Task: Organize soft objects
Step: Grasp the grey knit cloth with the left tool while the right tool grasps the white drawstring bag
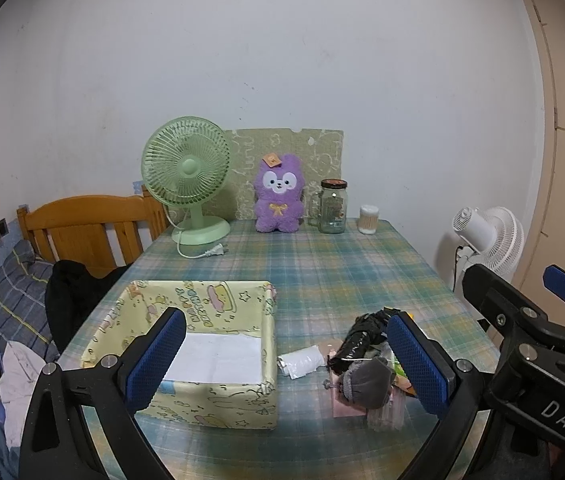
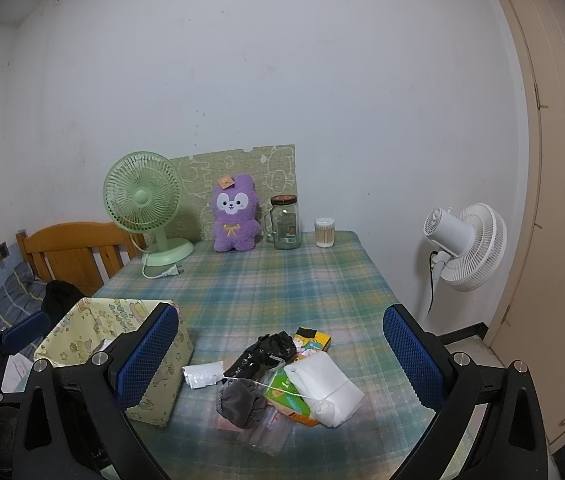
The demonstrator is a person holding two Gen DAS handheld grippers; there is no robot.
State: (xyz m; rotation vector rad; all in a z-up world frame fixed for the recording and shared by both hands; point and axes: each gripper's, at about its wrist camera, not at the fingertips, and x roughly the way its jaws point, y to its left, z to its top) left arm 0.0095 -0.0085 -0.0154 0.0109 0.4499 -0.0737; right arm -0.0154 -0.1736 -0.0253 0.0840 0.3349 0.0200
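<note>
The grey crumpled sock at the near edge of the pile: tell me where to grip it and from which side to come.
Grip the grey crumpled sock across its bunched middle, coming from above. It lies low on clear plastic bags, with the white padded pack close to its right, so a sideways approach would likely snag neighbours. The right tongs hang open over the pile, probably the handier pair.

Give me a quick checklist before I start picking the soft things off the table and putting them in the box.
1. Left gripper open and holding nothing: ok.
2. Right gripper open and holding nothing: ok.
3. Box open at the top, with room inside: ok.
4. Pile of soft things within view, right of the box: ok.
5. Items separable: not ok, the grey cloth, black cloth and white pack overlap.
6. String across the pile snag-free: cannot tell.
</note>
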